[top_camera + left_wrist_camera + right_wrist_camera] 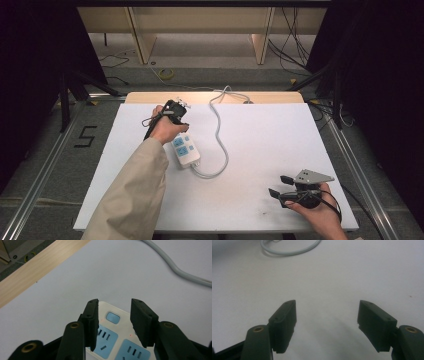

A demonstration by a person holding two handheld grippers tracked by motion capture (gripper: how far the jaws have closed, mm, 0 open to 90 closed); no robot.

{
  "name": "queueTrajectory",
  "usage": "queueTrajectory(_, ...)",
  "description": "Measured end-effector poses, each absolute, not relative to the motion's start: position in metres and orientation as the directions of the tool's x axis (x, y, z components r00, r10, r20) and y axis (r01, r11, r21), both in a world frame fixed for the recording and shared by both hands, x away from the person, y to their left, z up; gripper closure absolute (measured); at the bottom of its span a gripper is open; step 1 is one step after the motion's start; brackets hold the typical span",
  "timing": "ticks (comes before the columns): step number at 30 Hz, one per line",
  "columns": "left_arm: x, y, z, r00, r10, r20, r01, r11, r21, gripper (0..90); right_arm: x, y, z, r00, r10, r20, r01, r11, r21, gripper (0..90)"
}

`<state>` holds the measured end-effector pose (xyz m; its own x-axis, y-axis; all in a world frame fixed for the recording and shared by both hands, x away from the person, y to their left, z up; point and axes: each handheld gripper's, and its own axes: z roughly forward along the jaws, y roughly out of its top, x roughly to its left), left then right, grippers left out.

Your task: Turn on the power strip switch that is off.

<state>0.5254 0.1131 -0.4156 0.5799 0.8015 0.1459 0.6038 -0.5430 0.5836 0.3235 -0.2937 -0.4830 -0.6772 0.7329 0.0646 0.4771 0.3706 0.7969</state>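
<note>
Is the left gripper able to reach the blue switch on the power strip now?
Probably yes: the left gripper hangs just over the power strip, its jaws apart and empty, with the blue switch uncovered between them.

left hand-held gripper [176,111] over power strip [185,150], white table [260,140]

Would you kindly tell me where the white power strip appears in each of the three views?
High view: power strip left of centre, beside the left hand.
Left gripper view: bottom centre, behind the open jaws.
Right gripper view: not in it.
Shared landmark: its grey cable.
</note>
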Motion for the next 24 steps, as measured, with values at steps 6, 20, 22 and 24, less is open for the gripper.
queueTrajectory(6,0.508,0.117,-0.409,0.606,0.784,0.135,0.567,-0.545,0.618,46.6,0.323,-0.294,-0.483,-0.677,0.733,0.064,0.477,0.371,0.797,32.4)
queueTrajectory(20,0.463,0.133,-0.408,0.621,0.771,0.14,0.5,-0.527,0.687,32.6,0.324,-0.294,-0.483,-0.676,0.734,0.063,0.477,0.37,0.797,32.4)
queueTrajectory(22,0.456,0.135,-0.411,0.624,0.769,0.137,0.493,-0.525,0.694,31.7,0.323,-0.293,-0.483,-0.676,0.735,0.064,0.478,0.37,0.797,32.4)
queueTrajectory(24,0.449,0.136,-0.414,0.631,0.763,0.14,0.485,-0.53,0.695,30.8,0.323,-0.293,-0.483,-0.675,0.735,0.064,0.479,0.371,0.796,32.4)
